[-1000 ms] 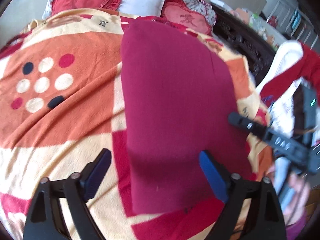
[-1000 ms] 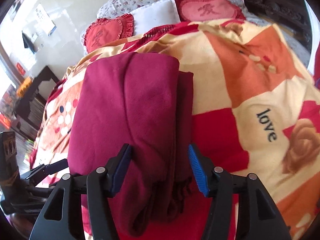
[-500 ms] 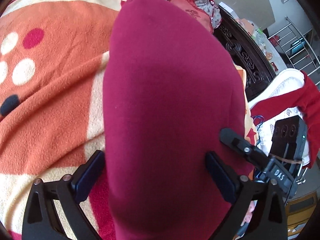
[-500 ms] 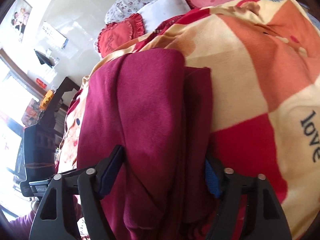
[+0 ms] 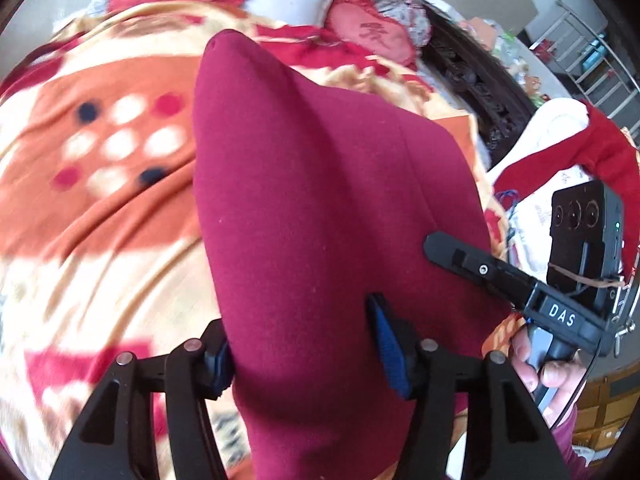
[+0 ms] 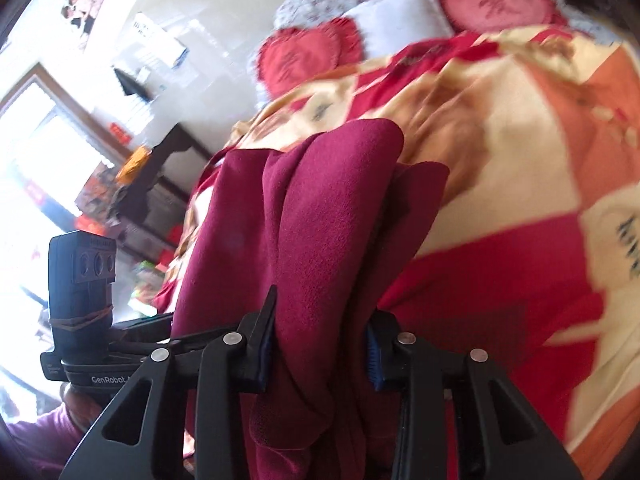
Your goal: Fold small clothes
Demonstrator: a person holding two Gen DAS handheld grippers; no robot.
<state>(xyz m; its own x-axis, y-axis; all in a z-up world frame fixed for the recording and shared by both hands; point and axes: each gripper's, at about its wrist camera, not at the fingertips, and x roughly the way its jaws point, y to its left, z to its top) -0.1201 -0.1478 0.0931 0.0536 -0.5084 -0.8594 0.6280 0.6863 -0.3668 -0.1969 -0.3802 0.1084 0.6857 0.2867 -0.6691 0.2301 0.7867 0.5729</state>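
Left claw (image 5: 306,344) clamped on maroon garment (image 5: 320,208), right claw (image 6: 320,344) likewise — above blanket (image 5: 100,240)

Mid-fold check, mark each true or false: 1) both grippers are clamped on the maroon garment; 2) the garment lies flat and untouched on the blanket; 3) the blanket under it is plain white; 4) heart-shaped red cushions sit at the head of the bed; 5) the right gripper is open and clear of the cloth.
1) True. The left gripper and the right gripper each have the maroon garment pinched between their fingers.
2) False. It is bunched and held in both grippers.
3) False. The blanket is orange, cream and red, with dots.
4) True. Heart-shaped red cushions lie by a white pillow.
5) False. It is closed on the cloth.
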